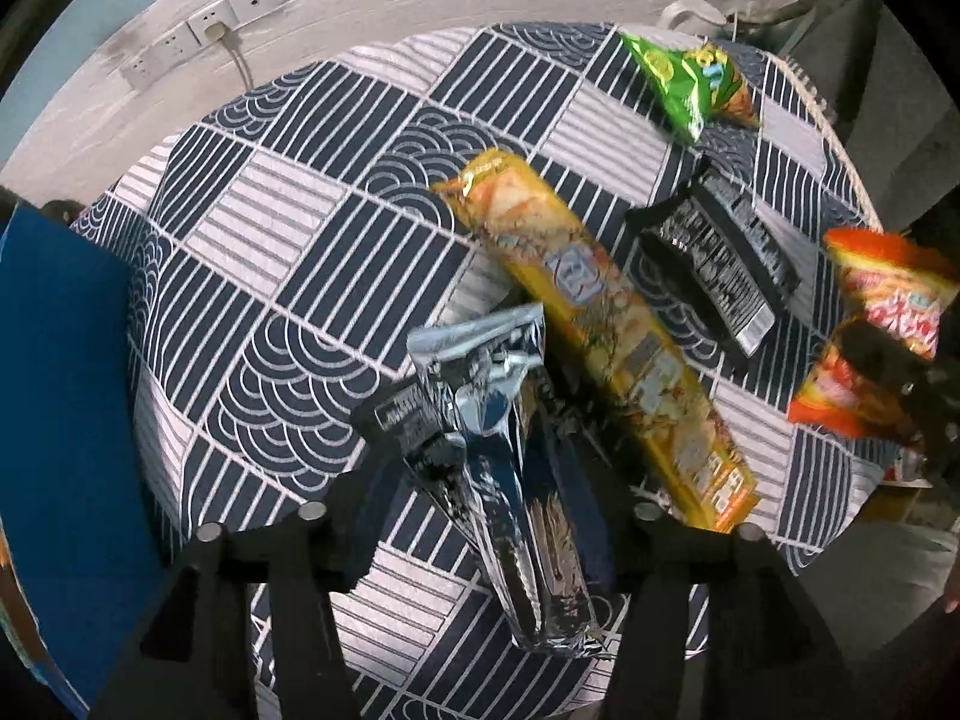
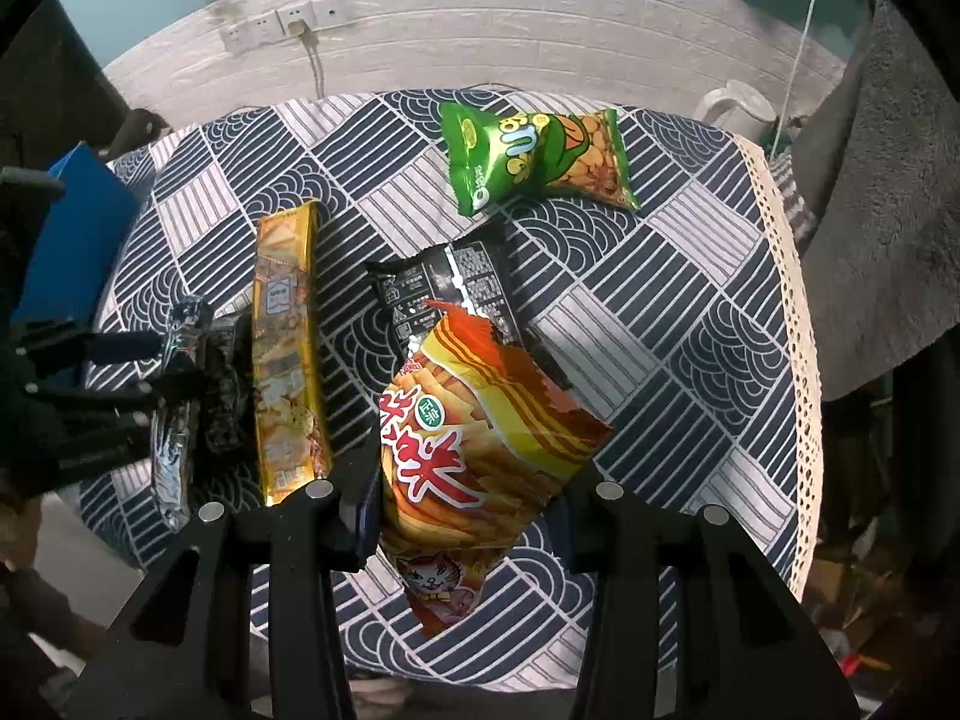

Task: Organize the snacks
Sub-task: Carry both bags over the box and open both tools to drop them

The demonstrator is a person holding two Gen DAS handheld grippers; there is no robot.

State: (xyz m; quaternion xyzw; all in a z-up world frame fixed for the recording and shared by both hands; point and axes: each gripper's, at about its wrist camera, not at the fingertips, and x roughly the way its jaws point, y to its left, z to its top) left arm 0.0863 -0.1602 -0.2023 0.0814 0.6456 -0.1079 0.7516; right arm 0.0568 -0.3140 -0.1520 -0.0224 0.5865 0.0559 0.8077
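A silver and black foil snack pack point(image 1: 504, 468) lies on the patterned tablecloth point(image 1: 288, 240). My left gripper point(image 1: 489, 468) points down over it, fingers spread on either side and pads off the foil. Beside it lies a long yellow biscuit pack point(image 1: 600, 330), then a black pack point(image 1: 714, 264) and a green bag point(image 1: 690, 84) farther back. My right gripper point(image 2: 465, 510) is shut on an orange chip bag point(image 2: 480, 438), held above the cloth in front of the black pack point(image 2: 450, 294). The right wrist view shows the left gripper point(image 2: 144, 384) at the silver pack point(image 2: 174, 420).
A blue box point(image 1: 60, 390) stands at the table's left edge. The round table ends in a lace-trimmed edge point(image 2: 798, 360) on the right, with grey fabric point(image 2: 888, 180) beyond. A white kettle point(image 2: 738, 108) and wall sockets point(image 2: 282, 24) are at the back.
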